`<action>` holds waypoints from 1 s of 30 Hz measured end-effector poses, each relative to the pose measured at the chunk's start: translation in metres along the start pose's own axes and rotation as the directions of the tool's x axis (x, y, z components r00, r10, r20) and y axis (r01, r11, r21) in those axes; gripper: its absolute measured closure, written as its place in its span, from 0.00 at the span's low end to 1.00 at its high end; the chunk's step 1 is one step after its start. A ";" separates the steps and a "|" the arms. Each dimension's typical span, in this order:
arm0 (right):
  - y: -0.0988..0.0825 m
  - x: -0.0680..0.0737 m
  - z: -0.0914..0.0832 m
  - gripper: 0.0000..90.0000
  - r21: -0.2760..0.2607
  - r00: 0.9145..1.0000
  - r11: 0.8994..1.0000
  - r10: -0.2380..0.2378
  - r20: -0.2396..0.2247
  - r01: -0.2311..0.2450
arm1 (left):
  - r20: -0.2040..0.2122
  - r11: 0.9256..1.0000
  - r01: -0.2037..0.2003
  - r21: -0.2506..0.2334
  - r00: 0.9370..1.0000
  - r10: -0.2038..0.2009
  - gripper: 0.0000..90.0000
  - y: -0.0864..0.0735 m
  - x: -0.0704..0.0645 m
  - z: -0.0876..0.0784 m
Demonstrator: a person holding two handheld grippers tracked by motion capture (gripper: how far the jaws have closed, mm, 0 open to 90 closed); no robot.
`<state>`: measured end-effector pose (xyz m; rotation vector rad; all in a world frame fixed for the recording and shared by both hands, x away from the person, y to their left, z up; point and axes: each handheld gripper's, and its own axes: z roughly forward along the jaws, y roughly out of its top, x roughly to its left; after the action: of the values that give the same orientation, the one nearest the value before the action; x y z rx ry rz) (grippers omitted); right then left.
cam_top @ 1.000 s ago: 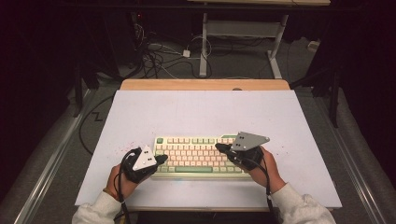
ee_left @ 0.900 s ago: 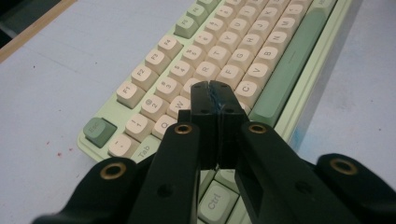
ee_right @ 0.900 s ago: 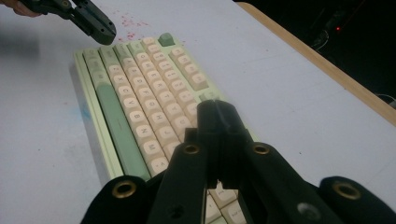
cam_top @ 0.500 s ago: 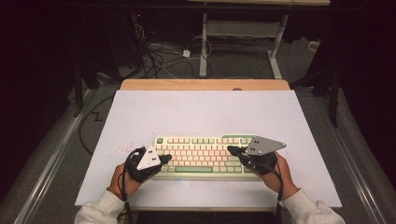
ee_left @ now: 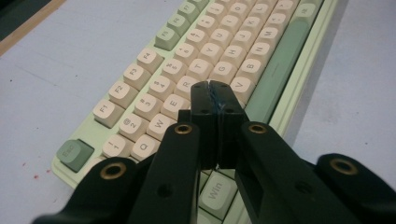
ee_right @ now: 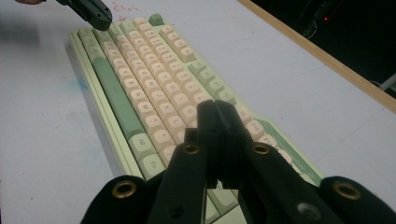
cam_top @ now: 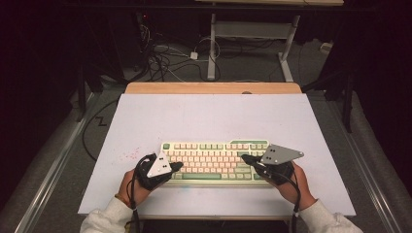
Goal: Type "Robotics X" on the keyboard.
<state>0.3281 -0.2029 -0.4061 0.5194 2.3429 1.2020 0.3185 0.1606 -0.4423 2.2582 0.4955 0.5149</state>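
- Your left gripper (cam_top: pixel 177 166) hovered over the keyboard's (cam_top: pixel 214 160) left end, fingers clenched on nothing.
- Your right gripper (cam_top: pixel 245 158), fingers likewise clenched empty, hovered over its right end.
- The keyboard lay near the surface's (cam_top: pixel 204 114) front edge.

Keyboard (cam_top: pixel 214 160) lies on the table (cam_top: pixel 214 114), toward its near edge. Left gripper (cam_top: pixel 176 167) sits over its left end, right gripper (cam_top: pixel 245 158) over its right end

Lab-like workroom; white-topped bench (cam_top: pixel 214 116); tangled floor cables (cam_top: pixel 165 60); metal desk frame (cam_top: pixel 252 34) behind.
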 end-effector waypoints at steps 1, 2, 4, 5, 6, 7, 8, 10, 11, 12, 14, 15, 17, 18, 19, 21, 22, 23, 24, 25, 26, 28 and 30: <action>0.000 0.000 -0.001 1.00 -0.001 1.000 1.000 0.003 -0.001 -0.003 | 0.001 1.000 -0.003 0.002 1.000 0.003 0.96 0.000 -0.001 0.001; 0.000 0.000 -0.001 1.00 -0.001 1.000 1.000 0.000 -0.001 0.000 | 0.003 1.000 -0.002 0.001 1.000 0.002 0.96 0.001 -0.001 0.001; -0.001 0.000 -0.003 1.00 -0.002 1.000 1.000 0.001 0.001 -0.001 | 0.005 1.000 -0.005 0.002 1.000 0.005 0.96 0.001 -0.001 0.002; -0.001 0.000 -0.003 1.00 -0.003 1.000 1.000 0.001 0.001 -0.001 | 0.008 1.000 -0.004 0.000 1.000 0.004 0.96 0.001 -0.001 0.002; -0.001 0.000 -0.004 1.00 -0.003 1.000 1.000 0.000 0.002 0.000 | 0.008 1.000 -0.004 0.000 1.000 0.004 0.96 0.002 -0.001 0.002; -0.001 0.001 -0.004 1.00 -0.004 1.000 1.000 0.003 0.001 -0.003 | 0.009 1.000 -0.005 0.000 1.000 0.005 0.96 0.002 -0.002 0.003; -0.002 0.001 -0.005 1.00 -0.003 1.000 1.000 0.002 0.001 -0.002 | 0.012 1.000 -0.008 0.003 1.000 0.008 0.96 0.002 -0.002 0.003; -0.002 0.001 -0.005 1.00 -0.002 1.000 1.000 -0.002 0.000 0.002 | 0.017 1.000 -0.013 0.004 1.000 0.013 0.96 0.003 -0.003 0.004; -0.003 0.001 -0.005 1.00 -0.001 1.000 1.000 -0.001 -0.001 0.001 | 0.019 1.000 -0.013 0.003 1.000 0.013 0.96 0.004 -0.003 0.005; -0.003 0.002 -0.005 1.00 0.000 1.000 1.000 -0.002 -0.001 0.002 | 0.021 1.000 -0.017 0.004 1.000 0.017 0.96 0.005 -0.004 0.006; -0.003 0.002 -0.005 1.00 0.001 1.000 1.000 -0.003 -0.004 0.003 | 0.031 1.000 -0.019 0.003 0.999 0.019 0.96 0.007 -0.004 0.008; -0.003 0.003 -0.004 1.00 0.004 1.000 1.000 -0.004 -0.004 0.004 | 0.033 1.000 -0.022 0.004 0.999 0.022 0.96 0.008 -0.005 0.010; -0.003 0.003 -0.004 1.00 0.005 1.000 1.000 -0.004 -0.006 0.004 | 0.040 1.000 -0.027 0.008 0.999 0.027 0.96 0.010 -0.006 0.013; -0.003 0.003 -0.004 1.00 0.006 1.000 1.000 -0.006 -0.007 0.006 | 0.045 1.000 -0.028 0.012 0.999 0.028 0.96 0.011 -0.007 0.015; -0.003 0.003 -0.003 1.00 0.008 1.000 1.000 -0.008 -0.008 0.008 | 0.046 0.999 -0.035 0.018 0.998 0.034 0.96 0.011 -0.007 0.016; -0.003 0.003 -0.003 1.00 0.009 1.000 1.000 -0.007 -0.010 0.007 | 0.050 0.999 -0.036 0.026 0.998 0.034 0.96 0.012 -0.008 0.019; -0.003 0.003 -0.002 1.00 0.011 1.000 1.000 -0.009 -0.010 0.009 | 0.050 0.999 -0.038 0.029 0.998 0.036 0.96 0.012 -0.008 0.020; -0.003 0.003 -0.002 1.00 0.011 1.000 1.000 -0.010 -0.011 0.010 | 0.052 0.999 -0.038 0.031 0.998 0.036 0.96 0.012 -0.007 0.022; -0.003 0.003 -0.002 1.00 0.013 1.000 1.000 -0.007 -0.012 0.008 | 0.054 0.999 -0.037 0.034 0.998 0.035 0.96 0.013 -0.007 0.023; -0.003 0.003 -0.002 1.00 0.014 1.000 1.000 -0.009 -0.011 0.009 | 0.052 0.998 -0.038 0.040 0.998 0.036 0.96 0.013 -0.007 0.023; -0.003 0.003 -0.002 1.00 0.015 1.000 1.000 -0.009 -0.009 0.009 | 0.054 0.999 -0.035 0.040 0.998 0.033 0.96 0.013 -0.006 0.024; -0.004 0.003 -0.002 1.00 0.018 1.000 1.000 -0.009 -0.010 0.010 | 0.055 0.999 -0.033 0.042 0.998 0.030 0.96 0.013 -0.005 0.026; -0.004 0.003 -0.001 1.00 0.020 1.000 1.000 -0.011 -0.013 0.011 | 0.059 0.998 -0.032 0.046 0.998 0.029 0.96 0.013 -0.005 0.027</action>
<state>0.3248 -0.2044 -0.4094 0.5066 2.3675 1.1815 0.3306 0.1336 -0.4507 2.3222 0.4486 0.4553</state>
